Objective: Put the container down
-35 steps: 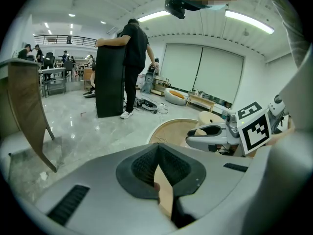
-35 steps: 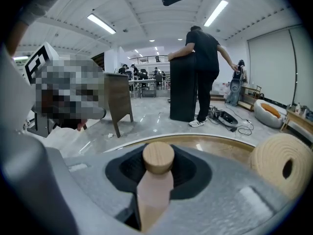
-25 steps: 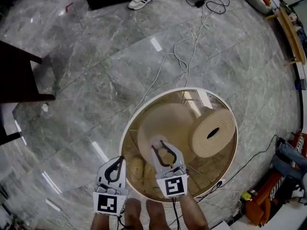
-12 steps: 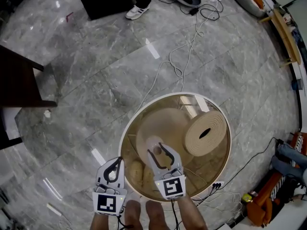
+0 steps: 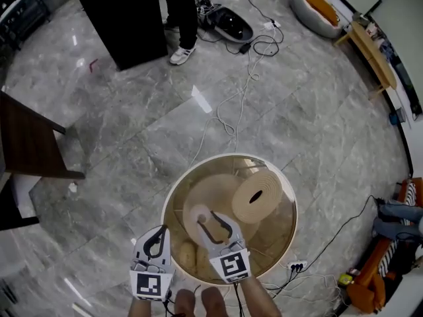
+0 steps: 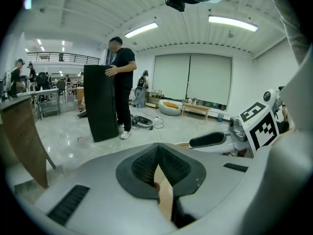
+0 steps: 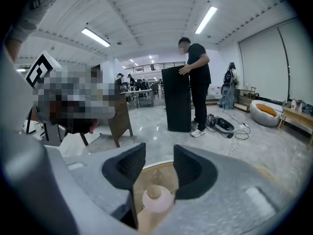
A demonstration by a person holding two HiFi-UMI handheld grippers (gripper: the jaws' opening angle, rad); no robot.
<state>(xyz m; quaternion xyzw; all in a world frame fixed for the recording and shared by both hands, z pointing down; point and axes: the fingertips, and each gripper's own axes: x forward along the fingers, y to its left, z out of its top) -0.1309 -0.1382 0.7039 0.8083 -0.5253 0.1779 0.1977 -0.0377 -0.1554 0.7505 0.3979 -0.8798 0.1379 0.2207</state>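
The container (image 7: 156,199), a pale pink bottle with a round cap, stands on the round glass table (image 5: 281,183), below my right gripper. In the head view the container (image 5: 197,214) shows just ahead of the right gripper (image 5: 213,220). The right gripper (image 7: 159,153) is open; its jaws have just been opening and nothing is pressed between them, the bottle lying lower down in the gap. Left of it, over the table's near rim, my left gripper (image 5: 158,234) hangs; in its own view the left gripper (image 6: 157,145) is shut, tips meeting, holding nothing.
Under the glass lie a woven roll (image 5: 258,195) and a woven dome (image 5: 210,189). A white cable (image 5: 231,114) runs across the marble floor. A person stands by a black stand (image 5: 122,18) at the back. A dark wooden chair (image 5: 33,144) is at left, a power strip (image 5: 295,265) near right.
Both grippers have risen away from the table, which now looks smaller and lower. The container stays on the glass, free of the right jaws.
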